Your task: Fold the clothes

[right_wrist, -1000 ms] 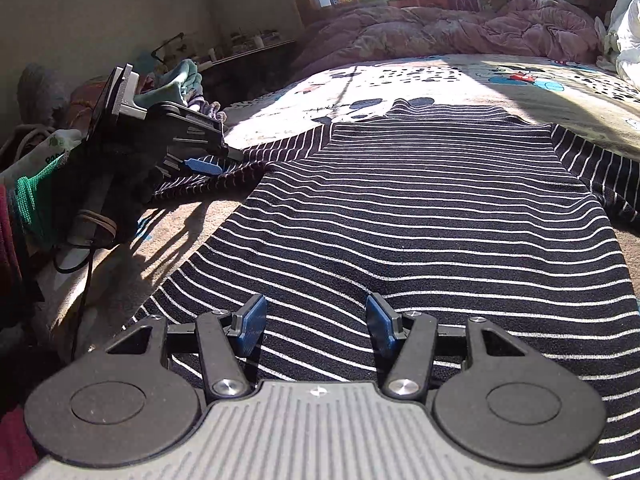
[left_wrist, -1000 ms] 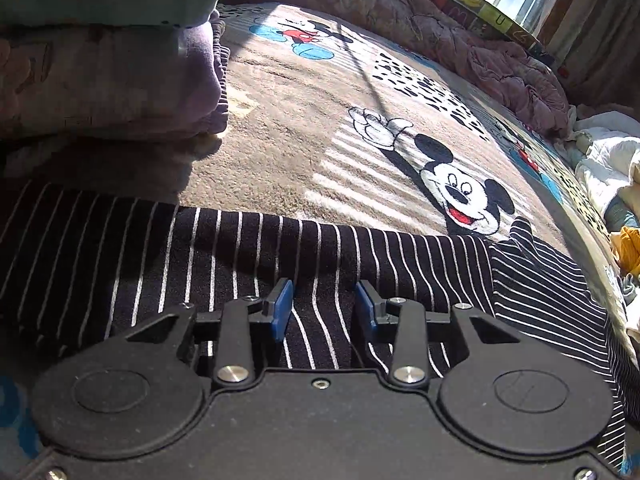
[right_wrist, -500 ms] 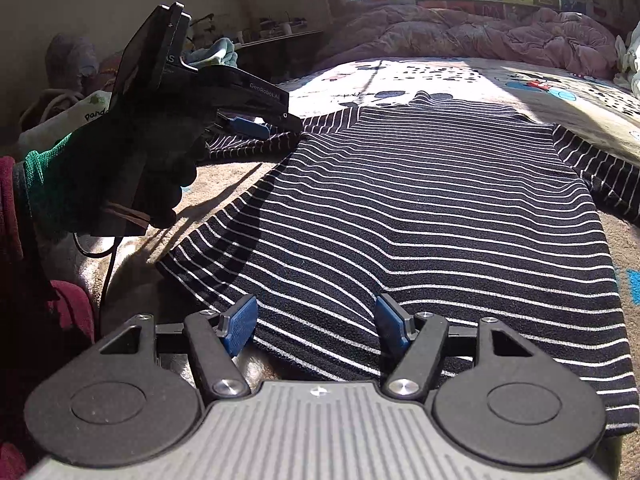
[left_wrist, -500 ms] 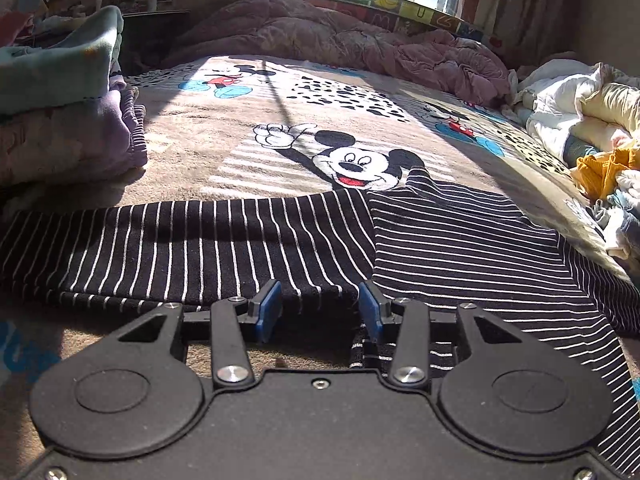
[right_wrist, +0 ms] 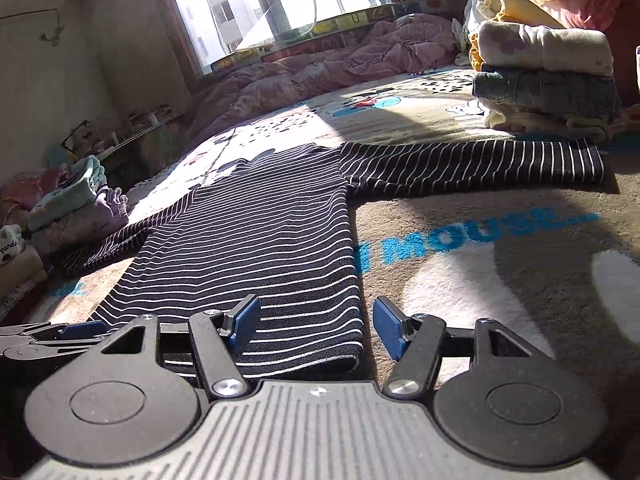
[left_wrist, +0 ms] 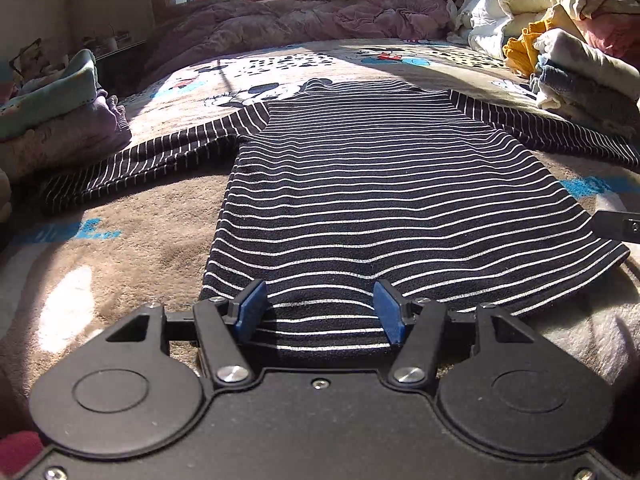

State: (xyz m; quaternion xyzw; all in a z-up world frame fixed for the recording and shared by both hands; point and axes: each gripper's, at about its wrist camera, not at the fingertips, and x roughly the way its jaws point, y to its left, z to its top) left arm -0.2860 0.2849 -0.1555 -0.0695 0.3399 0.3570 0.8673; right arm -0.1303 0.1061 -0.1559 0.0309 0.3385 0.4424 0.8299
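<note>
A black long-sleeved shirt with white stripes (left_wrist: 372,184) lies flat on the Mickey Mouse blanket (left_wrist: 120,272), sleeves spread to both sides. My left gripper (left_wrist: 320,310) is open at the shirt's bottom hem near its left corner, with the hem lying between the fingers. In the right wrist view the same shirt (right_wrist: 260,240) shows. My right gripper (right_wrist: 316,324) is open at the hem's right corner, the shirt's edge between its fingers. The left gripper's tip (right_wrist: 60,332) shows at the left edge there.
A stack of folded clothes (left_wrist: 60,120) sits at the left of the bed. A pile of clothes (right_wrist: 544,72) sits at the right, just beyond the right sleeve (right_wrist: 480,164). A pink quilt (left_wrist: 312,20) lies bunched under the window.
My left gripper has moved from the left sleeve to the bottom hem. My right gripper has slid right along the hem to its right corner. Both stay open.
</note>
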